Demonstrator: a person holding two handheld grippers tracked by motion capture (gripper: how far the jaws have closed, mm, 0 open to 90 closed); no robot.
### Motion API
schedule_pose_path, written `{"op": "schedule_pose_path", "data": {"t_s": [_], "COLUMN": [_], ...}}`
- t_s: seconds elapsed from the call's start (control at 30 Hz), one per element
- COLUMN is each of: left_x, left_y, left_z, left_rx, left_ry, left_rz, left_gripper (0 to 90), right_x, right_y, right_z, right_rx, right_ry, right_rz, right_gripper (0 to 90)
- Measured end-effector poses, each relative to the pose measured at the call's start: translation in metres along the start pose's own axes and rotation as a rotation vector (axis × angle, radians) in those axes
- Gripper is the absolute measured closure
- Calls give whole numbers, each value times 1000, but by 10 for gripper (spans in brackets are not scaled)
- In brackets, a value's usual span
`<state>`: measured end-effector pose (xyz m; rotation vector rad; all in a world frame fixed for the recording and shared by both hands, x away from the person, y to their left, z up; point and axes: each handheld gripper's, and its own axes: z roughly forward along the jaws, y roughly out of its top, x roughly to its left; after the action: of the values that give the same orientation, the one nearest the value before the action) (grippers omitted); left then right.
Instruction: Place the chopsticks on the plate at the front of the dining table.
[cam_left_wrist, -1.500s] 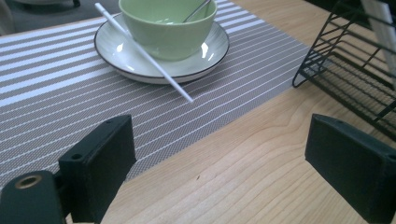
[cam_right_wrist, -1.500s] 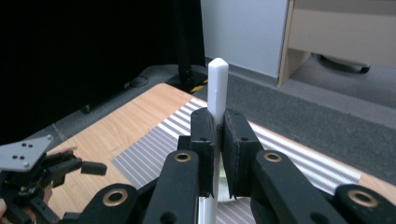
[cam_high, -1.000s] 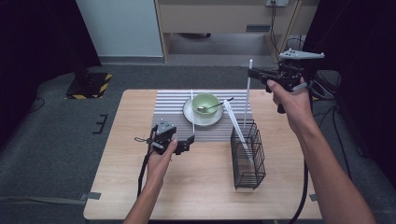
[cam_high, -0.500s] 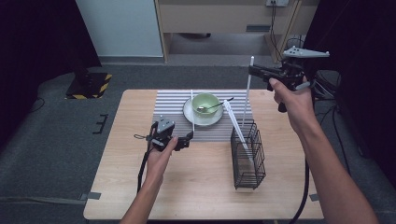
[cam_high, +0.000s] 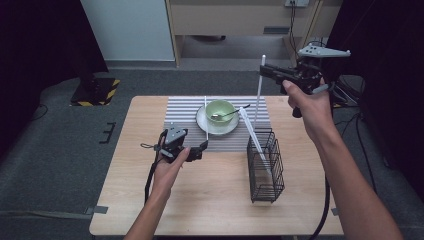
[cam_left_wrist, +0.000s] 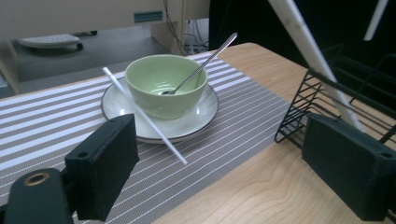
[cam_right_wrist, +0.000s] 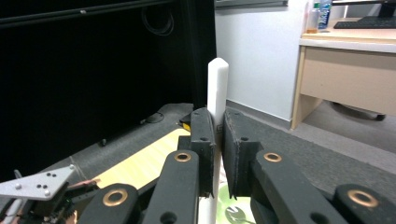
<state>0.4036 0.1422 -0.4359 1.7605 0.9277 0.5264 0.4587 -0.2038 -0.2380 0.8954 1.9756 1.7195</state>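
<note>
1. The right claw is raised above the far right side of the tabletop, held by the person's right hand.
2. Its jaws are squeezed nearly together on a white chopstick, gripping it near the top end.
3. From the right claw the chopstick hangs straight down, upright, its lower end just above the black wire basket.
4. In the right gripper view the chopstick rises between the two pads, its rounded tip standing above them.
5. A second white chopstick leans slanted inside the basket, below the right claw.
6. The left claw rests low over the near edge of a striped mat; its jaws stand wide apart and hold nothing.
7. Ahead of the left claw, in its own view, sits a green bowl on a white plate, with a spoon leaning in the bowl.
8. A thin white stick lies across the plate's rim, just ahead of the left claw's left pad.
9. The basket stands to the right of the left claw.
</note>
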Motion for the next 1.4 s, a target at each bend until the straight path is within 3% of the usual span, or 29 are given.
{"op": "schedule_pose_path", "data": {"t_s": [0.57,0.93,1.13,1.4], "left_x": [-22,-37,-45,-51], "left_y": [4,7,6,3], "left_z": [19,32,39,42], "left_rx": [-50,-89,-82,-72], "left_ry": [-69,-170,-208,-256], "left_rz": [24,1,-1,-4], "left_gripper": [129,206,325,582], "right_x": [22,30,34,40], "right_y": [-12,-24,-34,-35], "right_z": [38,48,54,57], "right_rx": [7,23,43,58], "right_ry": [65,111,149,189], "right_rz": [25,40,49,53], "right_gripper": [836,836,835,836]}}
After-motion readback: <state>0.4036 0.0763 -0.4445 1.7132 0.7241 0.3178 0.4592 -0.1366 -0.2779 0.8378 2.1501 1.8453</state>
